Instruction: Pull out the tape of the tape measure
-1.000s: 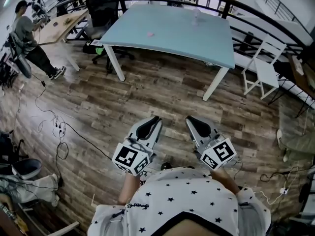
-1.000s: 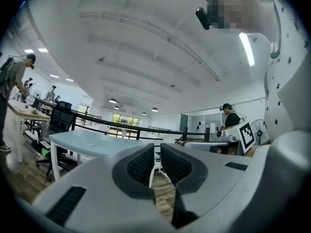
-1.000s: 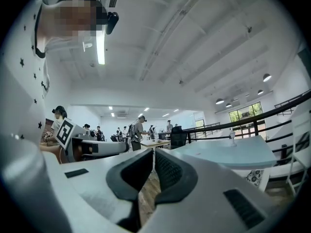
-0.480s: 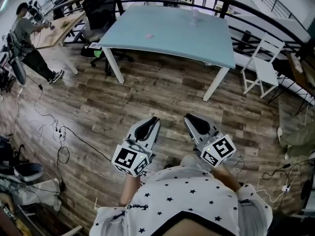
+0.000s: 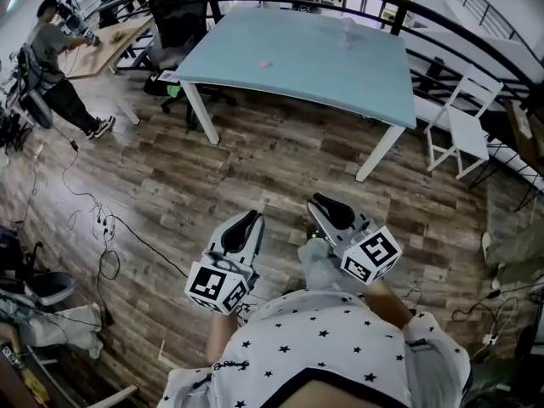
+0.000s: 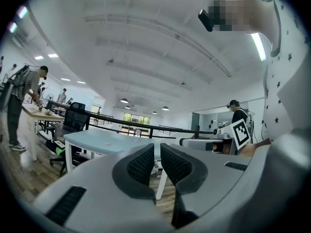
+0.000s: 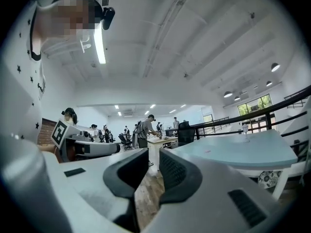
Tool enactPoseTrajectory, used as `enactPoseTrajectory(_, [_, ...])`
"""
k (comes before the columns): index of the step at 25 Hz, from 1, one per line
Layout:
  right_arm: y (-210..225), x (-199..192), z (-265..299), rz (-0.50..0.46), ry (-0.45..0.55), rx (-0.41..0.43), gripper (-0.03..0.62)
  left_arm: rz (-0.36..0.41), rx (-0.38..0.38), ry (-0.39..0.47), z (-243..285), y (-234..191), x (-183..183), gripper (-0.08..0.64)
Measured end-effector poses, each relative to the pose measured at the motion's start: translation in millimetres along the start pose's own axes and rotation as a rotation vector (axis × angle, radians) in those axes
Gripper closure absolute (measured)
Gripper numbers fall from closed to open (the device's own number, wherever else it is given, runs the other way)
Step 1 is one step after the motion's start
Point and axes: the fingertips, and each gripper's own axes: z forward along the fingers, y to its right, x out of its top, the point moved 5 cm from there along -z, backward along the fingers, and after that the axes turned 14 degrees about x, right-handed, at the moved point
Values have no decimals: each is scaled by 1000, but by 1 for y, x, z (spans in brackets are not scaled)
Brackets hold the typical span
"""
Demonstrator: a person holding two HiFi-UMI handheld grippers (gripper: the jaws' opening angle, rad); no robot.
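Tape measure not in view; likely rigid case, springy tape, best taken at its end hook. Left gripper (image 5: 240,226) closed, empty; right gripper (image 5: 332,210) jaws just opening, slightly parted, nothing between them.

Grainy, streaked brown-grey wood planks with a low sheen across the floor (image 5: 255,160). Smooth, matt pale-blue top on white painted legs for the table (image 5: 297,58). Dark, faintly glossy metal along the railing (image 6: 168,129). Smooth matt grey plastic on the left gripper (image 5: 246,221), with black, finely ribbed, rubbery-looking pads (image 6: 139,165) and a flat, printed black-on-white marker cube (image 5: 212,286). Soft white cloth with dark stars for the shirt (image 5: 323,347). Matt white slats on the chair (image 5: 466,130).
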Motion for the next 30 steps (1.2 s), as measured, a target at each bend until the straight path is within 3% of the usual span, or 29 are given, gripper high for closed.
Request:
enactPoseTrajectory(7, [71, 8, 38, -2, 15, 87, 514, 0, 150, 8, 39, -32, 7, 499])
enactPoseTrajectory(11, [113, 12, 57, 14, 8, 117, 512, -3, 194, 2, 72, -43, 14, 499])
enactPoseTrajectory(21, [219, 15, 86, 39, -42, 129, 497, -33, 222, -9, 176, -64, 23, 499])
enactPoseTrajectory(30, [315, 29, 81, 43, -36, 109, 488, -64, 192, -33, 285, -59, 32, 499])
